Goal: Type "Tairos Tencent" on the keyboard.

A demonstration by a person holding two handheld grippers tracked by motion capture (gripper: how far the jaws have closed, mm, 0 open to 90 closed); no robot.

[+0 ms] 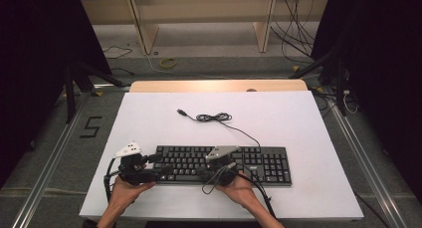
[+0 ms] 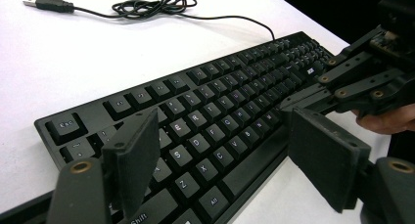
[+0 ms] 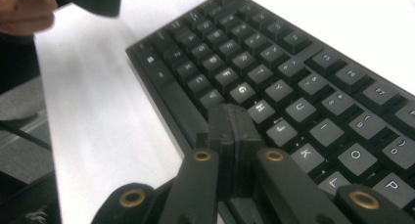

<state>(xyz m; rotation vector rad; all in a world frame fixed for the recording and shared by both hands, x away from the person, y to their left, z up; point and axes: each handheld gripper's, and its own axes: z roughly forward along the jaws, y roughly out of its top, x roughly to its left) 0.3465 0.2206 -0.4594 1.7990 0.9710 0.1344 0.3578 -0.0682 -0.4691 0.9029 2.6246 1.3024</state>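
A black keyboard (image 1: 259,163) lies across the near half of the white board (image 1: 298,123). Its thin cable runs back to a small coil (image 1: 214,117) and a USB plug (image 1: 181,111). At the keyboard's left end my left gripper (image 1: 158,169) is open, and its jaws stand wide apart over the left letter keys (image 2: 195,141). My right gripper (image 1: 202,172) is shut with nothing between its jaws. Its closed tips (image 3: 232,119) sit low over the keys beside H (image 3: 261,109). I cannot tell whether they touch a key. The right gripper (image 2: 293,102) reaches in from the right in the left gripper view.
The board rests on a wooden table whose far edge (image 1: 219,85) shows behind it. Dark stands flank both sides, with loose cables and pale shelving (image 1: 149,24) on the floor beyond. A hand (image 3: 24,11) holding the left gripper shows at top left.
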